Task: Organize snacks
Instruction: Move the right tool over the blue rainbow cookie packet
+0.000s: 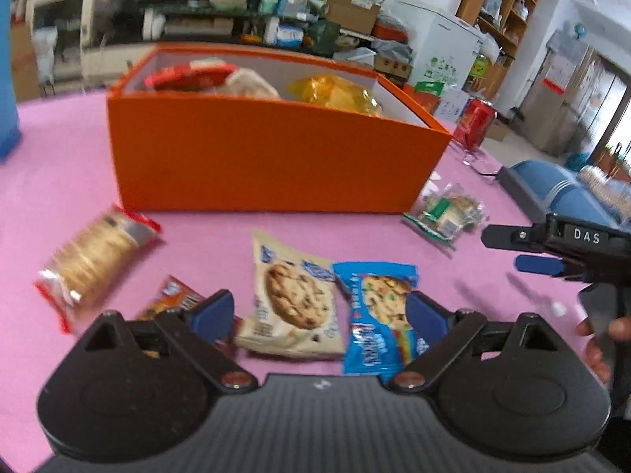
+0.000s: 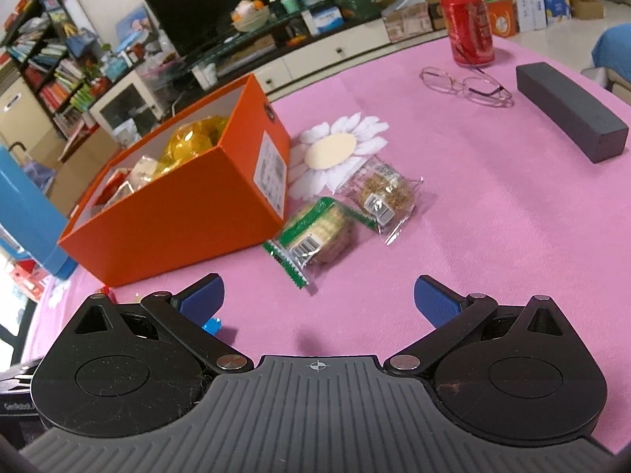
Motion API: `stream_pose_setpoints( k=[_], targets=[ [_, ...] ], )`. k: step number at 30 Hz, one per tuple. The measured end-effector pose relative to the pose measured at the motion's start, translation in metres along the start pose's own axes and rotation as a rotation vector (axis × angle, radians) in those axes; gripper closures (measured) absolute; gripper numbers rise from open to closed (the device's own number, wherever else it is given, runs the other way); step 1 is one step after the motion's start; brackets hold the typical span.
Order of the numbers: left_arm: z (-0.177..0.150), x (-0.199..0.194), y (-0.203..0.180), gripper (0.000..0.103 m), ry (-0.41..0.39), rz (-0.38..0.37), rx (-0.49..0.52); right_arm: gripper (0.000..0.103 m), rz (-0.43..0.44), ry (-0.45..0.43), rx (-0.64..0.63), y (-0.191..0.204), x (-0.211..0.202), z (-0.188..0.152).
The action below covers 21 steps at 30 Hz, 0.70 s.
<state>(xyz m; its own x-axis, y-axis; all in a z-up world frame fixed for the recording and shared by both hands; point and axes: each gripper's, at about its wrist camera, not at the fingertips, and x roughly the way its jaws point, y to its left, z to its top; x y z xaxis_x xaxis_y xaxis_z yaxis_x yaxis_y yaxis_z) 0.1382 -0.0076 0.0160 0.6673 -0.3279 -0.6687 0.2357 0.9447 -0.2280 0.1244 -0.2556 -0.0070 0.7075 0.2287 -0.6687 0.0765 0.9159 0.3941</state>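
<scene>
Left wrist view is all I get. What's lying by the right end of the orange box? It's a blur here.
Observer: Two packets side by side, a green-edged cracker packet and a clear-wrapped round snack. Both are on the tablecloth, outside the orange box.
Operator: Is the right claw holding anything?
Observer: No. The right claw is open and empty, short of the green-edged cracker packet.
Operator: Anything further right that I can't see?
Observer: A dark grey block lies just beyond a pair of glasses.
</scene>
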Motion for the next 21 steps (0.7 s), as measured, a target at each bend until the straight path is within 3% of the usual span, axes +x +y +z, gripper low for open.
stream_pose_setpoints(
  k=[7, 12, 16, 21],
  targets=[
    [0.005, -0.026, 0.03, 0.01, -0.091, 0.13, -0.054, 0.01, 0.055, 0.028, -0.153, 0.037, 0.007, -0.011],
    [0.004, -0.03, 0.059, 0.01, -0.064, 0.131, -0.17, 0.01, 0.08, 0.074, -0.337, 0.087, 0.022, -0.027],
    [0.002, -0.037, 0.063, 0.01, -0.065, 0.129, -0.192, 0.01, 0.023, 0.095, -0.463, 0.114, 0.036, -0.039],
    [0.001, -0.041, 0.054, 0.01, -0.06, 0.112, -0.158, 0.01, 0.009, 0.106, -0.458, 0.113, 0.041, -0.038]
  ],
)
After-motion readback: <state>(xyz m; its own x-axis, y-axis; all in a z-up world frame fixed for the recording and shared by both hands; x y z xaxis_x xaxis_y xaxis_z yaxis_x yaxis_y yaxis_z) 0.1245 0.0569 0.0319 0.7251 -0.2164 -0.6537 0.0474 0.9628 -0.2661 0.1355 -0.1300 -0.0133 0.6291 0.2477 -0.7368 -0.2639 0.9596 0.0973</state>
